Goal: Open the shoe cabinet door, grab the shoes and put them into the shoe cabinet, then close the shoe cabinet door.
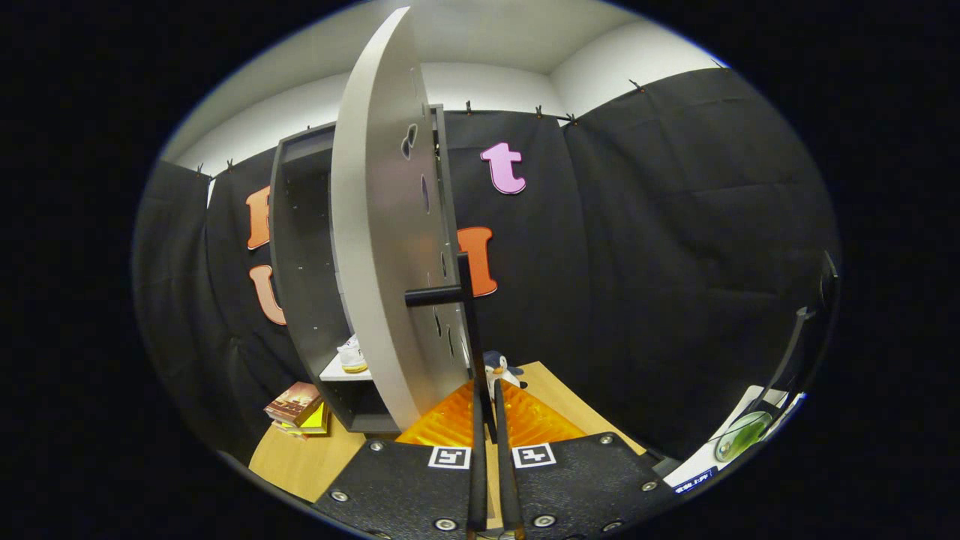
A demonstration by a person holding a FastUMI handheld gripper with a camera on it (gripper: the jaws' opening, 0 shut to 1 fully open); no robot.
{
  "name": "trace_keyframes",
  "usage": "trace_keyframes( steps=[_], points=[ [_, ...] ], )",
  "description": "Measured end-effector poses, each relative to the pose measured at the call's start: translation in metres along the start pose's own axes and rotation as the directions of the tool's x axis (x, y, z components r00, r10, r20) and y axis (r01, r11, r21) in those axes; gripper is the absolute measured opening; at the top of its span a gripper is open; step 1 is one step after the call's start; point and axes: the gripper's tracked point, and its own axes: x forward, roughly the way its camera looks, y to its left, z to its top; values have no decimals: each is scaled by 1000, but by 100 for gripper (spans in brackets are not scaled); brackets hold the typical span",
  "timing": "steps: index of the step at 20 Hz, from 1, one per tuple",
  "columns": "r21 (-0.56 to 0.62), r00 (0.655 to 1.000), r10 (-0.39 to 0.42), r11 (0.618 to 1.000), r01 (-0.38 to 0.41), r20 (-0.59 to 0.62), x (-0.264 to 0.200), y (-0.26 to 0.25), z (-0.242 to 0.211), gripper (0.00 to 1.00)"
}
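Closing step: judging from a shoe already on the shelf inside the cabinet, the door is what remains to be shut.
Gripper: the gripper has its two fingers pressed nearly together, with only a thin gap and nothing between them.
Door: stands swung open just ahead of the fingertips and to their left, seen almost edge-on.
Handle: a dark bar handle sticks out from the door face, right above the fingertips; whether the tips touch its lower end I cannot tell.
Handling of door: a stiff flat panel on hinges, likely light, with a smooth face that would let the fingers slide; it should swing freely on a push.
Where to hold: the handle bar gives the surest hold; a push on the panel near the handle would also do.
Shoe: light, sits beyond the door, well inside.
Nearby: a penguin toy and an orange ribbed mat lie just ahead of the fingers; books left of the cabinet.
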Motion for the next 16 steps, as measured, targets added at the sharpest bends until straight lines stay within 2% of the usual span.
trace_keyframes(
  steps=[3,6,10,11,13,16],
  points=[
    [-49,996,-78,996,80,34,1,-25,6,7],
    [-42,989,-136,989,139,62,-2,-36,11,8],
    [-16,986,-107,994,110,126,1,-25,23,16],
    [-10,982,-103,994,106,160,4,-22,30,21],
    [-7,973,-62,998,65,221,10,-10,41,30],
    [-47,964,7,999,5,267,13,3,47,36]
  ],
)
